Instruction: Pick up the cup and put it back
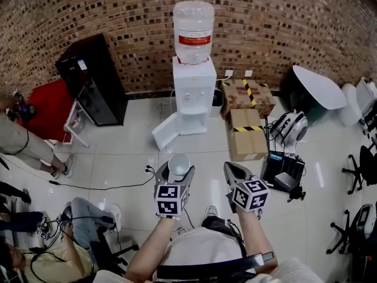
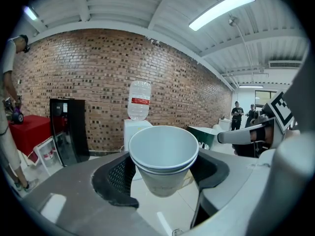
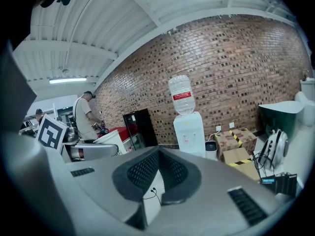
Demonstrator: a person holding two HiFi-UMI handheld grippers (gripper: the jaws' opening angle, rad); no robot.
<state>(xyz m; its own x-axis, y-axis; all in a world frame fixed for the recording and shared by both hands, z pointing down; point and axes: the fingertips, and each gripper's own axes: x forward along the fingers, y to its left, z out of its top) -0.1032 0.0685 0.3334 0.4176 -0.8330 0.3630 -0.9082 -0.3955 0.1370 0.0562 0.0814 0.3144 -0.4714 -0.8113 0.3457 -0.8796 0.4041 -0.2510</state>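
A white paper cup [image 1: 179,165], which looks like two nested cups [image 2: 164,154], hangs upright in the air between the jaws of my left gripper [image 1: 178,168], which is shut on its sides. In the left gripper view the black pads [image 2: 115,181] press on the cup wall below the rim. My right gripper [image 1: 234,173] is beside it to the right, jaws together and holding nothing; its pads [image 3: 142,173] meet at the tip. Both point toward the white water dispenser [image 1: 193,93] ahead, which carries a clear bottle [image 1: 193,22].
Taped cardboard boxes [image 1: 247,131] stand to the right of the dispenser, and a black cabinet [image 1: 94,78] to its left. A white panel [image 1: 165,131] leans at the dispenser's foot. A cable [image 1: 100,187] runs over the tiled floor. A person sits at lower left [image 1: 70,240].
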